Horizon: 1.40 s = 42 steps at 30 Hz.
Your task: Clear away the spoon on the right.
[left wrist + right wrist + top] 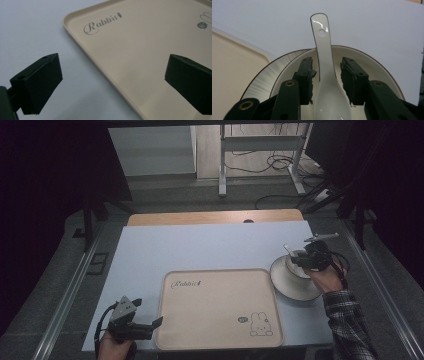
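A white ceramic spoon (320, 30) lies in a white bowl (367, 57) that stands on a brown-rimmed plate (262, 80), right of the tray. My right gripper (327, 72) reaches into the bowl from the right, and its pads stand close on either side of the spoon's handle with thin gaps showing. In the high view the right gripper (296, 257) is over the bowl (292, 270) and plate (295, 287). My left gripper (148, 312) rests at the front left, open wide and holding nothing. Its jaws straddle the left rim of the beige tray (137, 50).
The beige tray (215, 315), printed with "Rabbit" and a small bunny, lies on the pale blue table (200, 245) near the front edge. A wooden strip (210, 217) runs along the table's far side. Beyond it are a metal stand (222, 165) and floor cables.
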Tool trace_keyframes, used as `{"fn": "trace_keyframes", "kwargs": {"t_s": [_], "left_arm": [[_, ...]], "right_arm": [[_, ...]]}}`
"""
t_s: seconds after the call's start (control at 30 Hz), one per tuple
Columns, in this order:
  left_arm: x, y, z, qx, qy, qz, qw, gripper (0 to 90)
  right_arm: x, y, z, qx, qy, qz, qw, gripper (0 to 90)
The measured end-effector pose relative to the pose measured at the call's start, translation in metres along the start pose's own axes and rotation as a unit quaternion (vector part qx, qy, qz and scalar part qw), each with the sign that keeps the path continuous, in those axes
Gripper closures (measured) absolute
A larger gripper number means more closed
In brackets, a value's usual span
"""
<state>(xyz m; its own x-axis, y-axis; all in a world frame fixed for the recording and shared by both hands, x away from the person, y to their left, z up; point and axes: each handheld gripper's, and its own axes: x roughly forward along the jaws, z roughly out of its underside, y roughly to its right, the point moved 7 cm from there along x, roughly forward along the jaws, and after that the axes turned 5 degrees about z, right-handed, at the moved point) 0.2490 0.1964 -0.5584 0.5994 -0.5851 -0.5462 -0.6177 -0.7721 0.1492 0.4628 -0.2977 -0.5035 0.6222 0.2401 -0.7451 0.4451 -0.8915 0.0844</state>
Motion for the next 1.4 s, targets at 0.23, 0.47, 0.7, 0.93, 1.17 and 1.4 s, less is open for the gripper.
{"fn": "trace_keyframes", "kwargs": {"t_s": [0.23,0.47,0.7,0.93,1.17,1.4], "left_arm": [[0.0,0.0,0.0,0.001,-0.001,-0.001,1.0,1.0],[0.0,0.0,0.0,0.004,-0.003,-0.002,1.0,1.0],[0.0,0.0,0.0,0.005,-0.004,-0.002,1.0,1.0],[0.0,0.0,0.0,0.006,-0.005,-0.004,1.0,1.0],[0.0,0.0,0.0,0.006,-0.006,-0.004,1.0,1.0],[0.0,0.001,0.0,0.007,-0.006,-0.005,0.9999,1.0]], "right_arm": [[0.01,0.0,0.001,-0.004,-0.012,-0.009,0.9999,72.5],[0.011,0.002,0.0,-0.003,-0.016,-0.015,0.9997,74.2],[0.005,0.001,0.001,-0.007,-0.017,-0.01,0.9998,74.6],[-0.01,0.002,-0.002,-0.01,-0.008,-0.004,0.9999,74.7],[-0.025,0.003,-0.006,-0.006,0.0,-0.004,1.0,74.9],[-0.034,0.004,-0.009,-0.008,0.005,0.0,1.0,75.0]]}}
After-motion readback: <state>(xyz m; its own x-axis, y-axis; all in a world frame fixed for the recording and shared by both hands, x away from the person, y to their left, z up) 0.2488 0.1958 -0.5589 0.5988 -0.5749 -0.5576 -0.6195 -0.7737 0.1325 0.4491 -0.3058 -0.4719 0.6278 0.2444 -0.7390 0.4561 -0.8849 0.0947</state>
